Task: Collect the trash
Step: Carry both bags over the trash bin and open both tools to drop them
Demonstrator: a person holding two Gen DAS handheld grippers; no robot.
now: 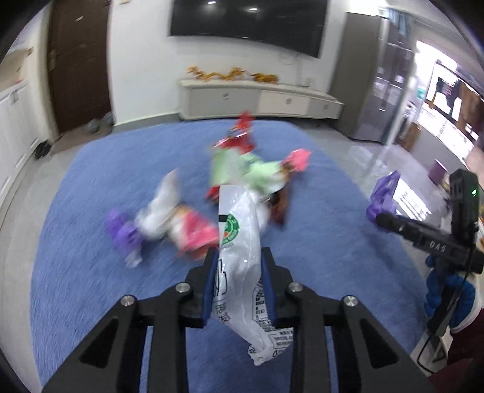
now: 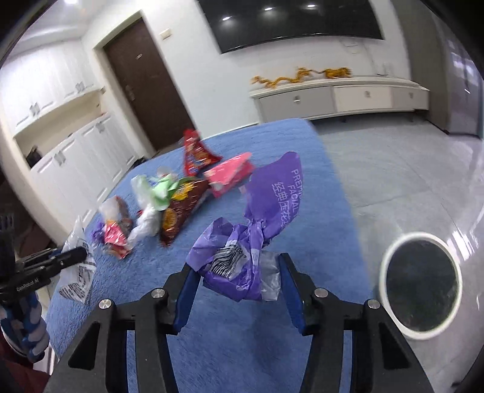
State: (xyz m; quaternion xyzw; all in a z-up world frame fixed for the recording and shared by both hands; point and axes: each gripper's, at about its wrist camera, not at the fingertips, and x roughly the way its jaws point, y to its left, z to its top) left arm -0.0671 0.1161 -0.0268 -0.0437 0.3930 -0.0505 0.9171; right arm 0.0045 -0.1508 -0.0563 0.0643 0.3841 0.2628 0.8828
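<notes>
Left wrist view: blue rug (image 1: pixel 90 187) seen spread over a pale tiled floor (image 1: pixel 357 163), its far edge near a low white cabinet (image 1: pixel 260 101). Open rug is noted to the left of and in front of the litter; bare floor lies to the right.

Left tool (image 1: pixel 240 272): blue pads closed on a white plastic wrapper (image 1: pixel 242 241), pinched mid-length, one end sticking up past the fingertips, the other hanging below. Wrapper is held clear of the rug.

Right tool (image 2: pixel 239 273): pads closed on a crumpled purple bag (image 2: pixel 242 257), jaws kept fairly wide by the bulk, a flap with white print raised above. Bag is held off the rug, near the rug's right edge. A white-rimmed bin (image 2: pixel 420 281) with dark inside is seen on the floor just right of this tool.

Remaining trash is scattered mid-rug: red snack bag (image 2: pixel 196 151), pink packet (image 2: pixel 230 175), brown snack bag (image 2: pixel 181 208), pale green wrapper (image 2: pixel 163 187), small crumpled pieces further left. Left view is motion-blurred.

Room: dark door (image 2: pixel 145 87), wall-mounted screen (image 2: pixel 290 21), white wall cupboards (image 2: pixel 60 127), gold ornament (image 2: pixel 299 77) on the cabinet.
</notes>
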